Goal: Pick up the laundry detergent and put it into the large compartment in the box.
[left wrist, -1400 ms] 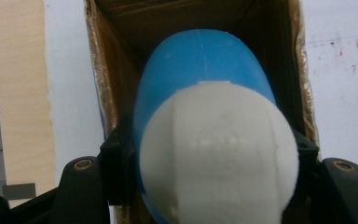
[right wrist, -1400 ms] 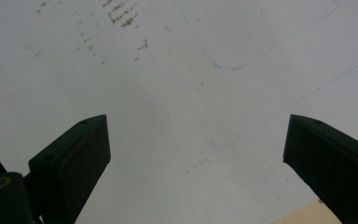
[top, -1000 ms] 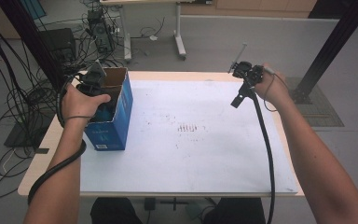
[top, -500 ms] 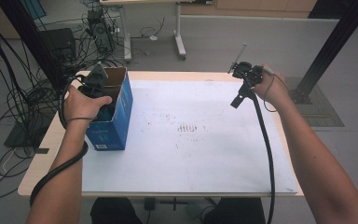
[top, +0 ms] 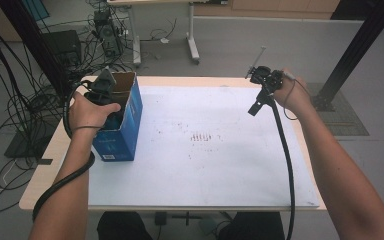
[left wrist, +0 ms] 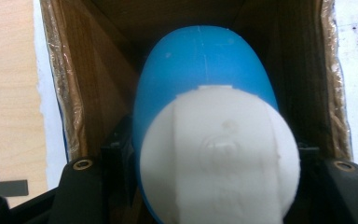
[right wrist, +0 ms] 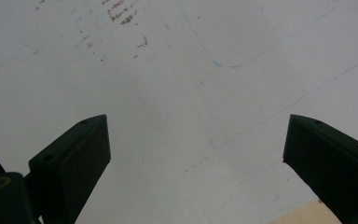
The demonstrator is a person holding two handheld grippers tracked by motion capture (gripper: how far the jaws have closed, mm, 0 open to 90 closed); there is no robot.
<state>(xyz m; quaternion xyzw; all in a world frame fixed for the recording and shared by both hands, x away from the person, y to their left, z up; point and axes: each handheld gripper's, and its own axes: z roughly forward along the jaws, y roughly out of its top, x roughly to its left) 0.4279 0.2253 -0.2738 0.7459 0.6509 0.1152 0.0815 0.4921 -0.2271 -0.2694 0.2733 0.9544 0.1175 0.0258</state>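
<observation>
Fingers of our left gripper [left wrist: 200,186] are clamped on a blue and white bottle [left wrist: 205,93] down inside the open blue cardboard box [top: 125,120] at the table's [top: 190,200] far left (its brown inner walls surround the bottle), while our right gripper [right wrist: 196,158], jaws wide apart and empty, hangs over the white sheet [right wrist: 191,70] at the far right.

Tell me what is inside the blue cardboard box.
Inside the blue cardboard box sits a blue bottle with a white cap, held between the jaws of the left gripper. Brown inner walls show around it; the bottle covers the box's bottom.
</observation>
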